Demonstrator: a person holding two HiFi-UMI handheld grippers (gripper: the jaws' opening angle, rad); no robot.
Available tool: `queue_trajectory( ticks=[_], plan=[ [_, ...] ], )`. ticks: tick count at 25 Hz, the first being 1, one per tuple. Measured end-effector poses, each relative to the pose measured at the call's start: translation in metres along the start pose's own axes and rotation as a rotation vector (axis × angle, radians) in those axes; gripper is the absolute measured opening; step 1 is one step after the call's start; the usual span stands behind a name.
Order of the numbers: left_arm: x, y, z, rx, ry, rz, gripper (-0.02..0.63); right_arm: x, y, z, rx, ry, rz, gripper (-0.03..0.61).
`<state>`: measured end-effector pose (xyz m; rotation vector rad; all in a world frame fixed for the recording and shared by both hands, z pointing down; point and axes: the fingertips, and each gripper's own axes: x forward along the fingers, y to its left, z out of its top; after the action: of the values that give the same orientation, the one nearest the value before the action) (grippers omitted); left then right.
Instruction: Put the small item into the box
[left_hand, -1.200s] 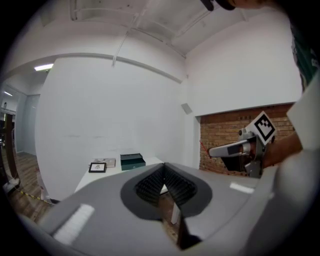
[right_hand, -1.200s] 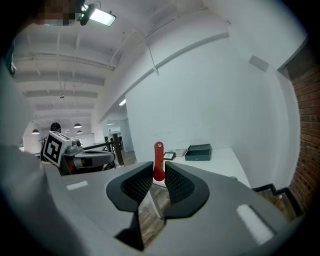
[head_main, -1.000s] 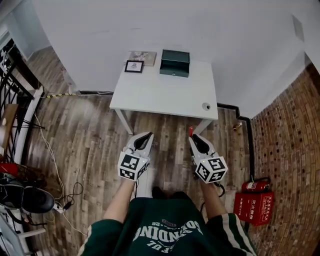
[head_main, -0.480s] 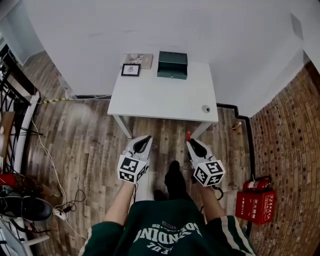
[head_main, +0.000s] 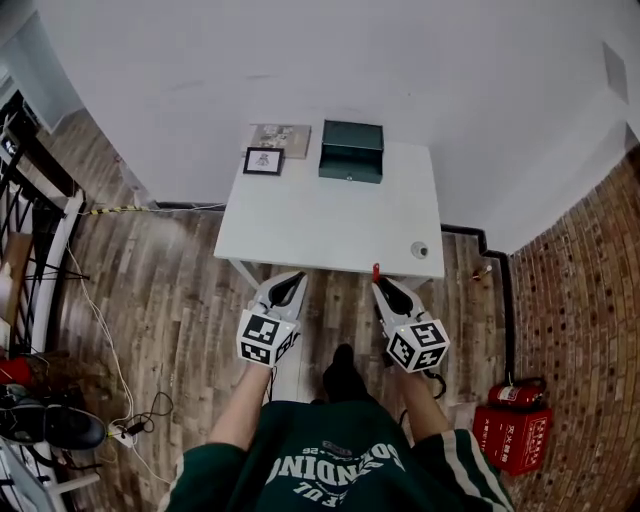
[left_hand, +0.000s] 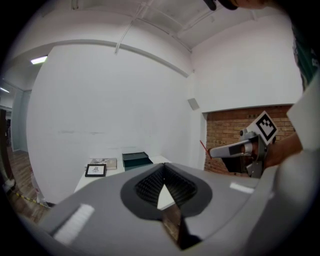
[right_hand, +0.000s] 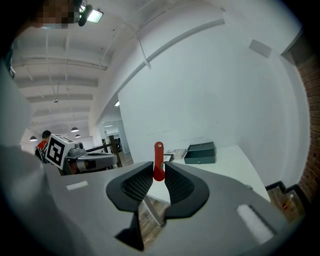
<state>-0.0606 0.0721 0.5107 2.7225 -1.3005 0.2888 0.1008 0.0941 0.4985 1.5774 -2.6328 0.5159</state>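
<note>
- The right gripper, at lower centre of the head view, is pinching a slim red plastic tag. Its fingers are closing narrowly on the tag's lower end, and the tag's holed tip is sticking up clear of them.
- The left gripper is hanging beside it at lower centre-left, with its fingers pressed together on nothing.
- The dark green box is sitting at the far edge of the white counter, in the upper middle of the frame and well apart from both grippers. I cannot tell from here whether its lid is open.
- I am judging this as the carry: the tag is gripped but is not over the counter yet.
- To do it well, I am planning to keep the squeeze steady, since only the tag's lower end is caught.
- If the lid proves shut, the empty left gripper is the one to lift it.
- I am aiming to pass left of the small round grey object near the counter's lower right corner and right of the black-framed picture.
</note>
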Motion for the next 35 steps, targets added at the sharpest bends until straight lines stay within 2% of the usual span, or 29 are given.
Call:
queue_trajectory(
  ticks=[13,20,28,35],
  plan=[
    [0.106,0.067,0.037,-0.024,0.003,0.085,0.052,0.120,-0.068,0.057,-0.029,0.034,0.119,0.074],
    [0.146,0.102,0.038,-0.043,0.017,0.102,0.051,0.169,-0.090,0.064,-0.018,0.057,0.134,0.074],
    [0.227,0.164,0.042,-0.034,0.030,0.019,0.051,0.254,-0.127,0.078,-0.003,0.065,0.064,0.074],
    [0.295,0.215,0.049,-0.017,0.066,-0.101,0.052,0.330,-0.159,0.087,0.005,0.094,-0.032,0.074]
  ],
)
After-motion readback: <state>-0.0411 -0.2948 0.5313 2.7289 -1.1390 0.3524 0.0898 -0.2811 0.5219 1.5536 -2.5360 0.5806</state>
